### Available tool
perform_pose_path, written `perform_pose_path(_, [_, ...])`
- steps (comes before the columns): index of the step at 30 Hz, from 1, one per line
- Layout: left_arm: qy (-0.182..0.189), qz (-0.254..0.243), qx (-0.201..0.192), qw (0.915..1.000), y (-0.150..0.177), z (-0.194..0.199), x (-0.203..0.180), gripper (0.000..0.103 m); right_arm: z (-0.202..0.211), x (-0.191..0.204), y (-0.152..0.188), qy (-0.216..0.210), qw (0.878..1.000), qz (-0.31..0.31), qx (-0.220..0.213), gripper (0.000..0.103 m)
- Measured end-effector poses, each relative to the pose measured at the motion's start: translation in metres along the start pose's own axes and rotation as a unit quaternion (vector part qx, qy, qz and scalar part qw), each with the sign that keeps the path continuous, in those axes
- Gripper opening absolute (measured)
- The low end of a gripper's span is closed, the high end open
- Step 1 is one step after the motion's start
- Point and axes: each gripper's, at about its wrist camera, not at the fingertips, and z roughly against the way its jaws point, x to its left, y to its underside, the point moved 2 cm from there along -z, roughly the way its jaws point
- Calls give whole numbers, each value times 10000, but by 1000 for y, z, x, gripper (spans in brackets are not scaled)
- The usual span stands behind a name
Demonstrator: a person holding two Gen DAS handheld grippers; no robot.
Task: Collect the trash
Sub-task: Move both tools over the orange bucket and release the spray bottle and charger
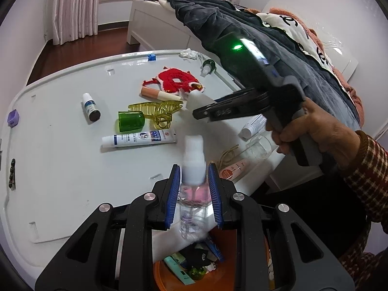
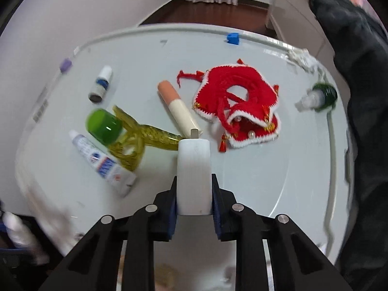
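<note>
My left gripper (image 1: 193,177) is shut on a clear spray bottle (image 1: 192,169) with a white cap and pink liquid, held over an orange bin (image 1: 162,276) of trash below the table edge. My right gripper (image 2: 193,184) is shut on a white cylindrical cap (image 2: 193,177) above the white table (image 2: 254,181); it shows in the left wrist view (image 1: 201,111) too. On the table lie a white tube (image 1: 138,138), a green cap (image 1: 131,122), a yellow hair claw (image 1: 160,111), a small dropper bottle (image 1: 91,108), a peach-and-cream tube (image 2: 178,109) and a green bottle (image 2: 320,97).
A red knitted piece (image 2: 240,106) lies mid-table. A clear glass (image 1: 259,148), a pink packet (image 1: 234,169) and another tube (image 1: 254,126) sit at the table's right edge. A bed with dark blankets (image 1: 242,24) stands behind. Blue (image 2: 233,38) and purple (image 1: 13,118) clips sit on the rim.
</note>
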Motion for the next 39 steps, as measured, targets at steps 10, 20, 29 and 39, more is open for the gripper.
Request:
perform_pose_path(10, [-163, -172, -52, 9997, 16, 17, -14, 24, 64, 31, 59, -675, 9962, -113, -534, 23])
perform_pose_path(20, [-459, -160, 359, 9982, 14, -17, -25, 42, 92, 37, 107, -458, 9948, -141, -903, 24])
perform_pose_path(29, [-1275, -199, 626, 9897, 4, -82, -7, 24, 95, 21, 110, -536, 9928, -227, -1044, 24])
perform_pose_path(39, [-1246, -47, 376, 9915, 40, 15, -43, 24, 110, 16, 123, -723, 9906, -230, -1139, 24])
